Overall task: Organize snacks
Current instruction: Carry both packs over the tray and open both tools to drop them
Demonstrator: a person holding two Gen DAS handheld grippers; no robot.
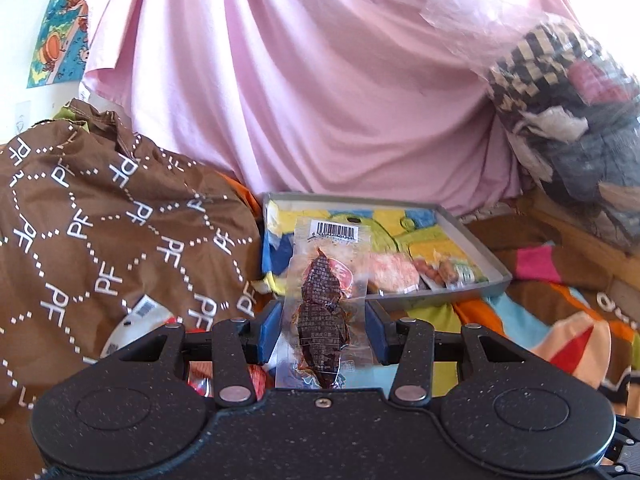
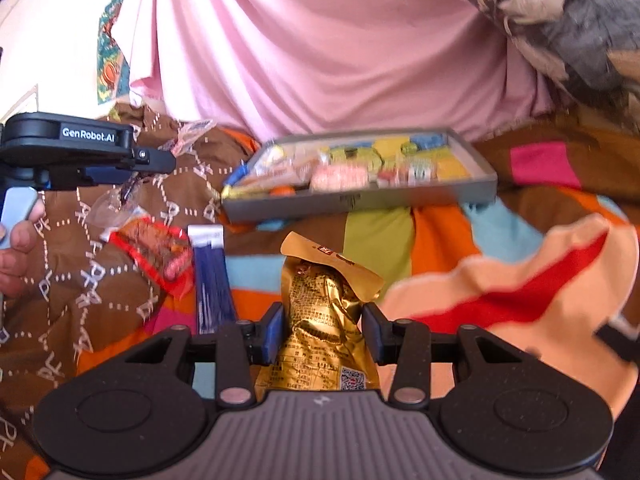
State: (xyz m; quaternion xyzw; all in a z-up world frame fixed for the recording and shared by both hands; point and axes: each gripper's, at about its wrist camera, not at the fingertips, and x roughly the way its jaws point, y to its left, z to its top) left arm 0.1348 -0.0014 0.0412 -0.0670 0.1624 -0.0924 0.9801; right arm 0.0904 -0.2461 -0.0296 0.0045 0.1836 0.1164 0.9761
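A pink sheet (image 1: 320,80) hangs behind a patchwork bedspread (image 2: 500,280) carrying a grey tray (image 2: 476,190) of snacks. The left gripper (image 1: 324,332) clamps a clear, slippery pouch (image 1: 324,304); the right gripper (image 2: 322,334) pinches a crinkly gold packet (image 2: 320,304), both light, best gripped mid-body.

Clear glossy plastic wrapper (image 1: 324,300) around dark dried snack; gold foil packet (image 2: 324,320) crinkled, shiny. Grey tray (image 2: 360,200) matt, smooth, material uncertain. Pink sheet (image 1: 320,80) soft matt cloth, creased; brown bag (image 1: 100,220) slightly sheened fabric.
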